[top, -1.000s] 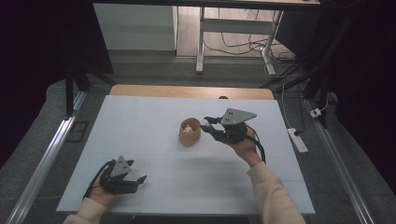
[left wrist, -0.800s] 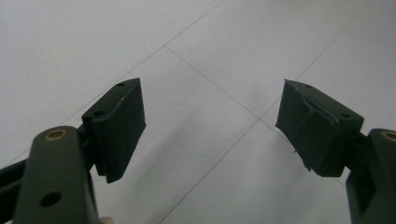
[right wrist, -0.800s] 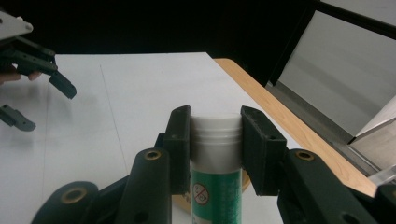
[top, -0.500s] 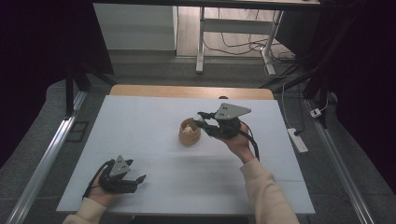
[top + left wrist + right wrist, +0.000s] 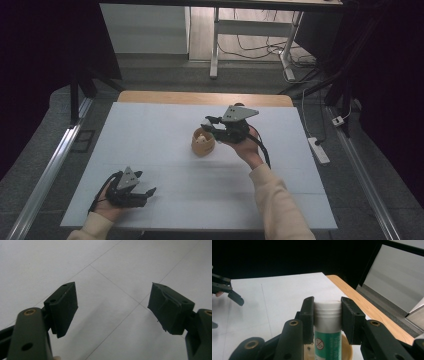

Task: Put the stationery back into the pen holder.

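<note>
While the right gripper (image 5: 327, 317) clamps the white-capped bottle (image 5: 327, 327) upright just above the tan bowl (image 5: 203, 142) at mid-table, the pick-up looks done and only the setting down remains; the left gripper (image 5: 131, 189) rests released at the near left

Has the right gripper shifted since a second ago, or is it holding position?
Yes. In the high view the right gripper, shut on the white-capped tube, has slid left and slightly toward the table's wooden far edge, now over the tan holder.
</note>
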`<state>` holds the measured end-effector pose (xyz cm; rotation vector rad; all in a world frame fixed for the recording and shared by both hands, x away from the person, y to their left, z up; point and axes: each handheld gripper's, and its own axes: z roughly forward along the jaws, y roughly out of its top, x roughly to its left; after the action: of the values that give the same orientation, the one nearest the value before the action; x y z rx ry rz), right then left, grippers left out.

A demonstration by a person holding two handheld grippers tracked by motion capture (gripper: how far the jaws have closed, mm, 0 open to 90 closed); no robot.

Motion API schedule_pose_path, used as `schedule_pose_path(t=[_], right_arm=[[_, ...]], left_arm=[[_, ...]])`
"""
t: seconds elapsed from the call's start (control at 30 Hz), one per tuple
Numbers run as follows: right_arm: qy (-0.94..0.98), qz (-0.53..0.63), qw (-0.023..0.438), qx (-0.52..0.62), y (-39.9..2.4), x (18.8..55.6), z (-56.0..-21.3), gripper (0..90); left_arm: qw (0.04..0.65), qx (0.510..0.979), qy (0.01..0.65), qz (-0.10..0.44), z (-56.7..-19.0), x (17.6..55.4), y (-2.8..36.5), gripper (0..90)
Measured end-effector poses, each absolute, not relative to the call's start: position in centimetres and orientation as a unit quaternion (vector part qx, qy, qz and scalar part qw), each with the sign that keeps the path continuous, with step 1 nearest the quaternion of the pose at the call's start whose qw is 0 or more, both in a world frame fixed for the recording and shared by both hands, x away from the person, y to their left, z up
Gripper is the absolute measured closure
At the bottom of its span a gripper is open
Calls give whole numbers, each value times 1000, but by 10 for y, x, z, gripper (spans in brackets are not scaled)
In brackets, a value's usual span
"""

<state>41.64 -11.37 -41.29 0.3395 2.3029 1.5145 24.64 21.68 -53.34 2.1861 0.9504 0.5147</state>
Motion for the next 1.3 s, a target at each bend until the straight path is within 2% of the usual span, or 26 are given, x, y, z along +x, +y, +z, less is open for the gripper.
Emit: schedule_pose_path(t=[1.0,1.17,1.3], right_arm=[[812,539,184,127,-76,442,-421,640],[808,534,197,153,-81,445,-423,483],[811,522,208,162,-85,443,-423,427]], left_arm=[[346,842,365,196,-533,246,220,233],[345,842,364,196,-533,246,220,232],[345,842,364,197,-533,246,219,232]])
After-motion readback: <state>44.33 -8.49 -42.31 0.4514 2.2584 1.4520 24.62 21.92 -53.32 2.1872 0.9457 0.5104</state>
